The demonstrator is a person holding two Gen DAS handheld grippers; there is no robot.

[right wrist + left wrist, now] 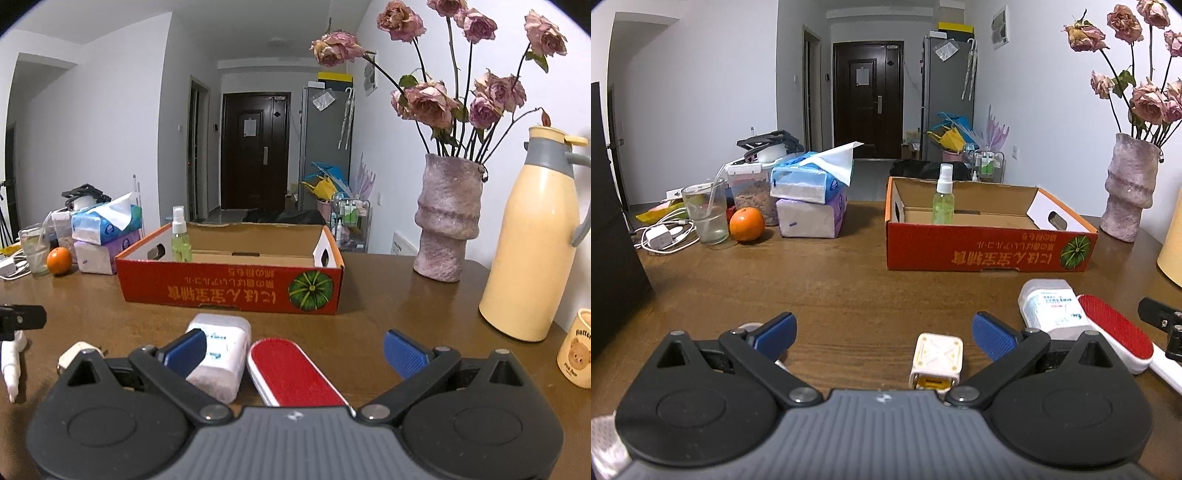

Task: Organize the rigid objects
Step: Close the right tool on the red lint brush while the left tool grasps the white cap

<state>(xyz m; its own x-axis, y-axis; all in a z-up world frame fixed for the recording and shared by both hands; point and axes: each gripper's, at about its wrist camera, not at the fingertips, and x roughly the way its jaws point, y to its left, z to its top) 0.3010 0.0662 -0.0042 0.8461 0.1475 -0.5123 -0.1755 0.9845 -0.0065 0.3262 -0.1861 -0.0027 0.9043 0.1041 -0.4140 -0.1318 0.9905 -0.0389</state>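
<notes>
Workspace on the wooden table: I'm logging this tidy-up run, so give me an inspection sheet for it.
Surface: brown wooden table, bare in the middle.
Job's things: red cardboard box open, with a green spray bottle upright inside. In front of it lie a white container, a red lint brush and a small cream cube.
Clutter: orange, glass with straw, stacked tissue packs, vase of dried roses, cream thermos, bear mug.
Grippers: left gripper open, holding nothing; right gripper open, lint brush between its fingers, not gripped.
Cables: white charger and cord at the far left edge.
Surroundings: dark door, grey fridge.
</notes>
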